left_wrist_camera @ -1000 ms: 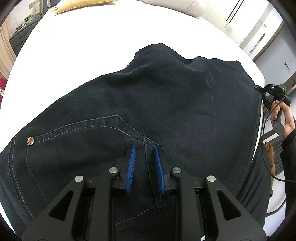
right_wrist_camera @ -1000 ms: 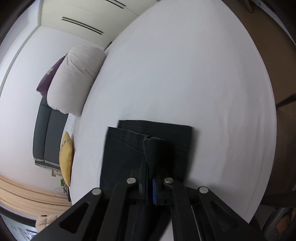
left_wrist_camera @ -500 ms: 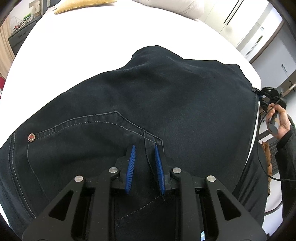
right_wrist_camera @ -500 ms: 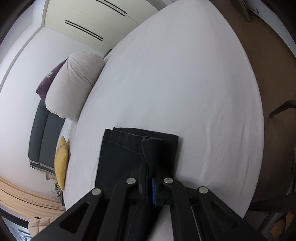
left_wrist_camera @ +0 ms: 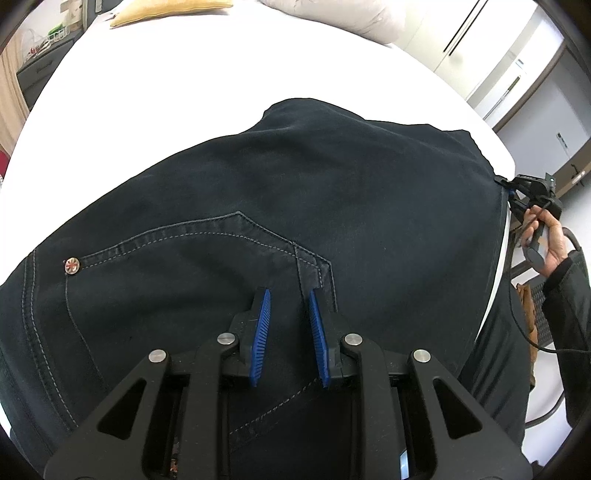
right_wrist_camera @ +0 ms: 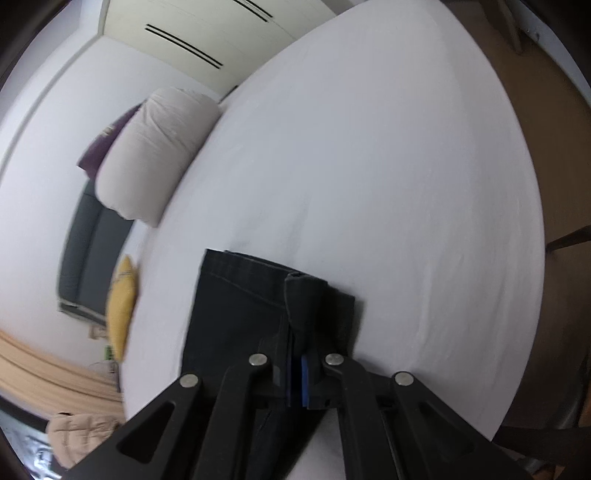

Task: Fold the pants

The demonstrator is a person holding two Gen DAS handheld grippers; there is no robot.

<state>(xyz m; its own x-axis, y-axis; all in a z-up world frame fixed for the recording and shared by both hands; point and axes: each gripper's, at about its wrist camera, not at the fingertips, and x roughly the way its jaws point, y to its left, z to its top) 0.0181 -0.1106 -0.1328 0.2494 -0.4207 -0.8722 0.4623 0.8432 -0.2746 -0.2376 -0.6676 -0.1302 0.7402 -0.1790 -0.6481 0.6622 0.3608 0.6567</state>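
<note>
Dark denim pants (left_wrist_camera: pixel 295 192) lie spread across a white bed (left_wrist_camera: pixel 184 74), filling most of the left wrist view. The left gripper (left_wrist_camera: pixel 290 325) points down at the waist end of the pants, its blue-padded fingers (left_wrist_camera: pixel 263 325) a little apart with a fold of dark cloth rising between them near the pocket stitching; whether the pads actually press that cloth cannot be told. A small metal rivet (left_wrist_camera: pixel 71 266) sits on the pants to the left of this gripper.

Only the left wrist view shows the person's right hand (left_wrist_camera: pixel 550 240), in a dark sleeve (left_wrist_camera: pixel 569 295), at the far right edge of the pants, holding the right gripper (left_wrist_camera: pixel 504 182) where it meets the hem. A yellow cushion (left_wrist_camera: pixel 170 9) and a pale pillow (left_wrist_camera: pixel 332 14) lie beyond the pants at the far side of the bed.

The right wrist view gives what the other cannot: the right gripper (right_wrist_camera: pixel 300 354) seen from behind, its fingers together and clamped on a bunched tuft of the pants (right_wrist_camera: pixel 236 302). Here the leg ends lie flat on the bed (right_wrist_camera: pixel 369 166), stacked one over the other with stitched hems showing. Beyond the pants, to the left, stand the pillow (right_wrist_camera: pixel 155 155), a purple cloth (right_wrist_camera: pixel 99 155) behind it, the yellow cushion (right_wrist_camera: pixel 122 299) and a dark grey sofa (right_wrist_camera: pixel 88 258). White cupboard doors (right_wrist_camera: pixel 207 26) close the background.
</note>
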